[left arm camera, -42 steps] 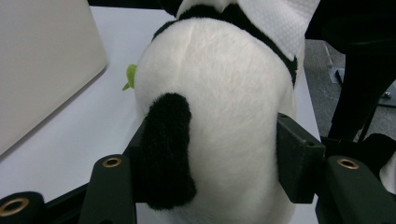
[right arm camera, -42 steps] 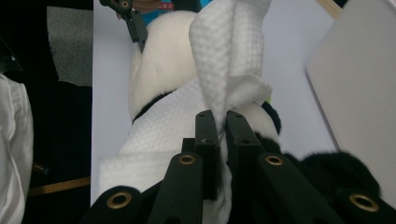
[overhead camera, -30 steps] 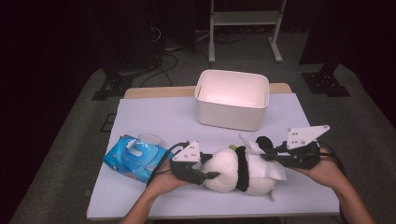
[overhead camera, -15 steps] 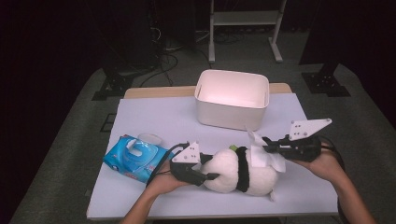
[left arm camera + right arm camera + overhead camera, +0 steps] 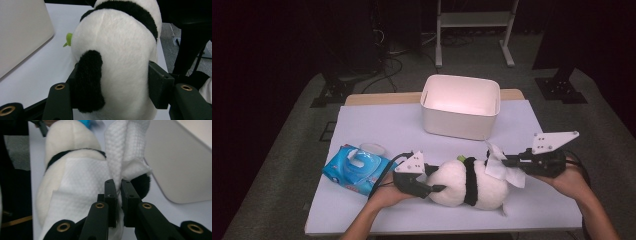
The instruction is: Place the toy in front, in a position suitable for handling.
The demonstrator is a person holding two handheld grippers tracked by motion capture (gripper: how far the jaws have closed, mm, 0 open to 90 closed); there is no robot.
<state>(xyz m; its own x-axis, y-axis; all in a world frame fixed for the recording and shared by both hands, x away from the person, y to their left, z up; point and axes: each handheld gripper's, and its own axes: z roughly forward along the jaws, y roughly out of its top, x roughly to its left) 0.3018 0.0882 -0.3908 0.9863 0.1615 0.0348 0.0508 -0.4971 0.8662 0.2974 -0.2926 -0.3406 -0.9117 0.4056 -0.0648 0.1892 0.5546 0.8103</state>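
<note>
Wiping the panda (image 5: 464,182) with a wipe (image 5: 501,167), we are steadying the toy on the bench (image 5: 377,125), in front of the tub (image 5: 460,106). Left hand-held gripper (image 5: 438,187) is clamped on its white rump; right hand-held gripper (image 5: 118,185) is pinched together on the wipe. Since a second ago, the wipe has been sliding rightward across the panda's end, so the cleaning stroke is probably nearing its finish.

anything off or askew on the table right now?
Nothing damaged or spilled. The plush panda lies on its side, clamped by the left tongs; the right tongs pinch a wet wipe against it. The wipes pack sits skewed to the table edge.
</note>
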